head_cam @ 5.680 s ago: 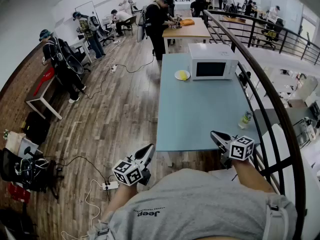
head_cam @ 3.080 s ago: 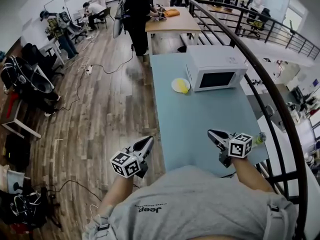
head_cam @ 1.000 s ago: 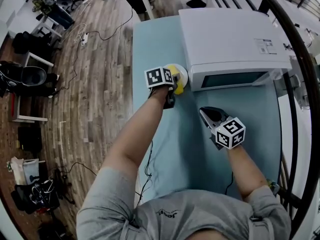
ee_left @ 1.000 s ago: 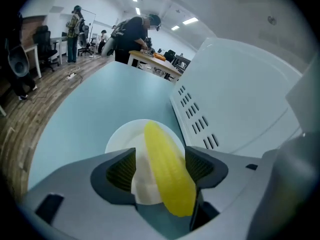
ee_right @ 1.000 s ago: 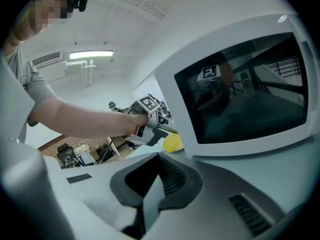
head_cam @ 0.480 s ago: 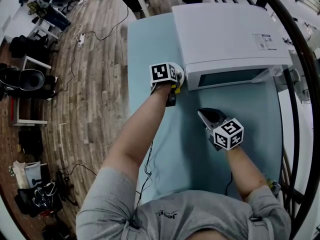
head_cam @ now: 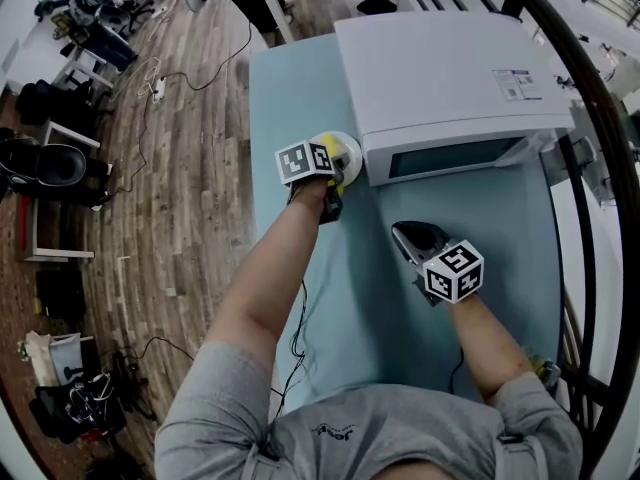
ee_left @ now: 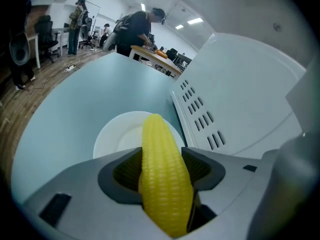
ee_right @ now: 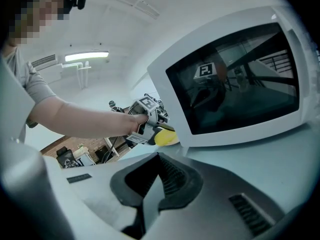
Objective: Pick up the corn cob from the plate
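A yellow corn cob (ee_left: 156, 134) lies lengthwise between the jaws of my left gripper (ee_left: 161, 156), its far tip over the white plate (ee_left: 112, 139). The jaws have just been closing and both pads now press on the cob's sides. In the head view the left gripper (head_cam: 335, 165) is over the plate (head_cam: 349, 145) beside the microwave, and a bit of the cob (head_cam: 340, 154) shows past the marker cube. My right gripper (head_cam: 405, 236) hangs over the table in front of the microwave door, shut and holding nothing. From the right gripper view (ee_right: 159, 176) the cob (ee_right: 165, 136) shows in the left gripper.
A white microwave (head_cam: 440, 68) stands on the light blue table (head_cam: 380, 298), just right of the plate; its vented side (ee_left: 200, 114) is close to the left gripper. A black railing (head_cam: 590, 148) runs along the right. Wooden floor lies to the left, with people at far desks.
Seconds ago both grippers hung at the table's near end; now the left one is at the plate. Over the last second it stayed there, and the right gripper kept still.
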Demonstrator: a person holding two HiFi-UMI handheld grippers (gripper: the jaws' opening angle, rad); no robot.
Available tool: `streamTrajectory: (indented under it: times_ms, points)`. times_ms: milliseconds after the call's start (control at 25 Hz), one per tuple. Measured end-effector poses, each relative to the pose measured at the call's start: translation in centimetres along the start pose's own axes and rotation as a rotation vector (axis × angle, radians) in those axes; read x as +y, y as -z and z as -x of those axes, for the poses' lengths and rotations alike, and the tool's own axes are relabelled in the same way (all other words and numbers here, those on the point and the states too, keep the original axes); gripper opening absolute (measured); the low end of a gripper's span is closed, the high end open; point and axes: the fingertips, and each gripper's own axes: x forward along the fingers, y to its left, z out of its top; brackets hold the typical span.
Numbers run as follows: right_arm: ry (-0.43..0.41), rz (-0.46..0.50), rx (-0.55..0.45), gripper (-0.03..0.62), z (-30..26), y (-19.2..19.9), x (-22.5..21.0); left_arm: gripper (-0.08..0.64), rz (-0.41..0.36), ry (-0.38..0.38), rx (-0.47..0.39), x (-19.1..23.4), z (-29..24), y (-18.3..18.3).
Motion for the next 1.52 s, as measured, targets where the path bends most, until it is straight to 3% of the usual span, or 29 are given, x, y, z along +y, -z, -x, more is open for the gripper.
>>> streamTrajectory:
  times_ms: [360, 600, 720, 920, 1120, 1520]
  points:
    - [0.022, -0.013, -0.011, 0.015, 1.2, -0.8, 0.6, 0.259, -0.029, 0.112, -0.117, -2.0, 3.5, -1.4]
    - [0.021, 0.015, -0.049, 0.015, 2.1, -3.9, 2.3, 0.259, -0.081, 0.189, -0.225, -4.1, 8.4, -3.4]
    - [0.027, 0.032, -0.077, 0.015, 3.0, -6.0, 3.8, 0.259, -0.126, 0.212, -0.301, -5.3, 12.6, -4.7]
    - [0.034, 0.092, -0.123, 0.015, 4.6, -9.9, 7.1, 0.259, -0.264, 0.218, -0.444, -7.7, 21.1, -7.1]
    - [0.036, 0.137, -0.177, 0.015, 6.6, -13.5, 11.2, 0.259, -0.338, 0.254, -0.541, -9.9, 29.5, -7.8]
    - [0.085, 0.249, -0.301, 0.015, 11.7, -21.1, 22.8, 0.259, -0.48, 0.327, -0.694, -12.0, 47.5, -6.1]
